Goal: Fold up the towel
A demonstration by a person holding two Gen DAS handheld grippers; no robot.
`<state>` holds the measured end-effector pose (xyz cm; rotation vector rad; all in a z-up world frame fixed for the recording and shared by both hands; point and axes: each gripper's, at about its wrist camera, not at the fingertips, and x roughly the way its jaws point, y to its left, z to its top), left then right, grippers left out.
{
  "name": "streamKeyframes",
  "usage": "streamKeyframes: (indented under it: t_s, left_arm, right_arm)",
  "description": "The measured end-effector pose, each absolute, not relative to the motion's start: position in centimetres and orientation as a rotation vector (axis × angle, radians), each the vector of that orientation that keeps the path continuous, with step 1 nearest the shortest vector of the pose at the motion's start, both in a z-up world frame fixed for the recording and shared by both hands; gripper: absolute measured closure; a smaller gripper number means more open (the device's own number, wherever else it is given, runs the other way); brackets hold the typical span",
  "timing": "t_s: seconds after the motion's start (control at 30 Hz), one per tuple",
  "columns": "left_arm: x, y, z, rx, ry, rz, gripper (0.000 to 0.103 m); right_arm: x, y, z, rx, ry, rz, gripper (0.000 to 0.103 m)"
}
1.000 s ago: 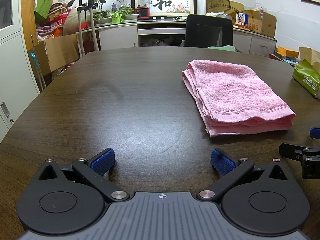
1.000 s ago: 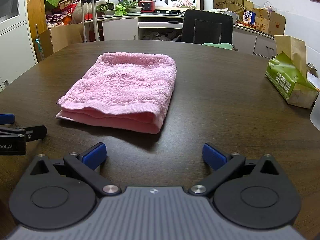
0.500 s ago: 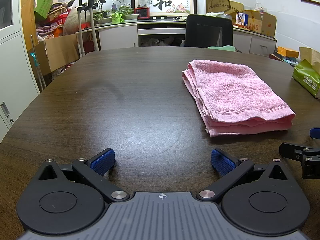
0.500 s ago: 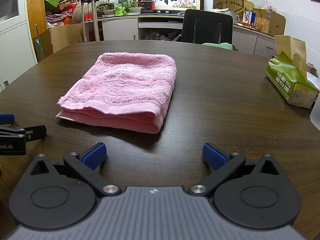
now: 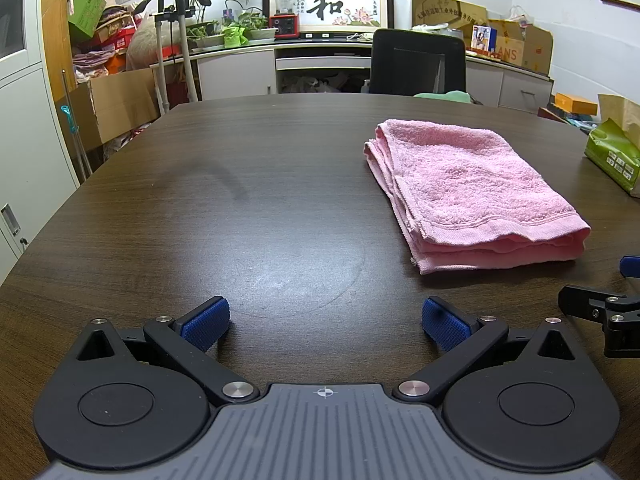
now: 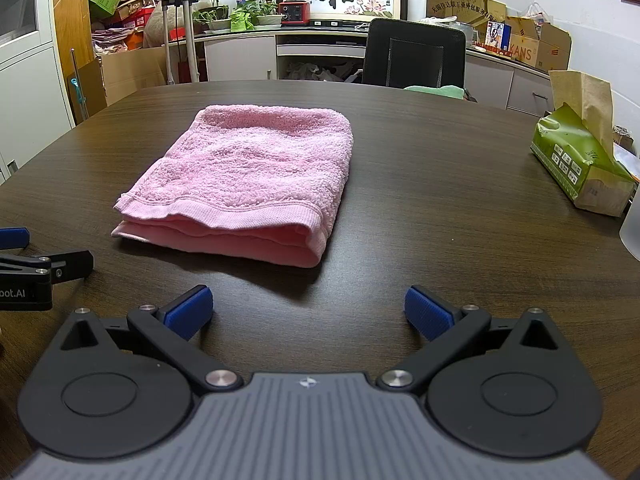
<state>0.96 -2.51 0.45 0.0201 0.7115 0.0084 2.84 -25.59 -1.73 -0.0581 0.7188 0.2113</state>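
Left wrist view: towel (image 5: 472, 196) lies folded on the table (image 5: 248, 208), a pink terry rectangle in stacked layers, looped pile on top, flat woven band along the near edge, layered edges showing on its left side. Table is dark wood-grain, rounded at the rim, with a faint pale ring mark left of the towel. Left gripper (image 5: 325, 322) sits well short and left of the towel, blue ribbed pads spread wide, nothing between them. Black metal tip of the right gripper (image 5: 600, 312) shows just short of the towel's near right corner.

Right wrist view: towel (image 6: 248, 176) straight ahead, rounded fold on its right side. Right gripper (image 6: 308, 312) near the towel's front edge, not touching, pads released wide, empty. Right of the towel, well apart, a green tissue pack (image 6: 576, 168), soft plastic, with brown paper tissue standing out of its top slot. Beyond the towel, a black mesh chair (image 6: 414, 58).
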Motion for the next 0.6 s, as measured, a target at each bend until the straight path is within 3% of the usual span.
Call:
streamKeyframes:
  t_s: [0.6]
  left_arm:
    - [1.24,-2.52,0.47,0.019,0.712,0.003,0.000]
  right_arm:
    - [2.87,-25.63,-1.67,-0.058,0.719,0.211,0.000]
